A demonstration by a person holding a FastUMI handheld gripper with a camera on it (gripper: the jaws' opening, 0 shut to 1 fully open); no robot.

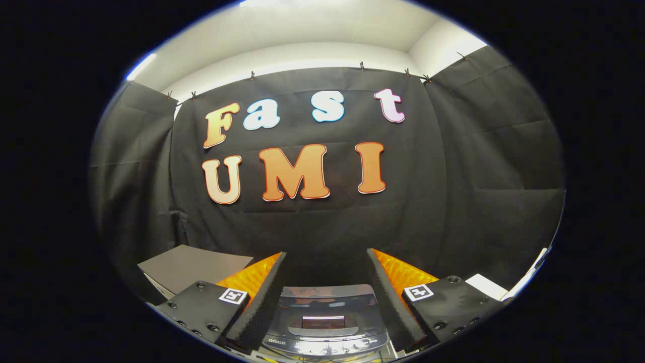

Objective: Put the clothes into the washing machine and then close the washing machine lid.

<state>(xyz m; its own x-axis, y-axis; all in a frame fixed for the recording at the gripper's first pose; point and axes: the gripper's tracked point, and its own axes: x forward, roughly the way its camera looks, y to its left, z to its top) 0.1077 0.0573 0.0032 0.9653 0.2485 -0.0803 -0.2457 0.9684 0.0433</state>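
1. The washing machine [325, 322] between the gripper [326, 262] fingers, which stand apart, is glossy dark grey.
2. The panel [194, 269] beside it is matte grey.
3. The booth ceiling [322, 30] is white.

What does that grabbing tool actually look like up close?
The gripper has two flat, wedge-shaped jaws, set apart with nothing between them. Their inner faces are ribbed foam, their outer sides have a bumpy texture. Each sits on a black block with round screws and a small square black-and-white marker. Below them sits the washing machine.
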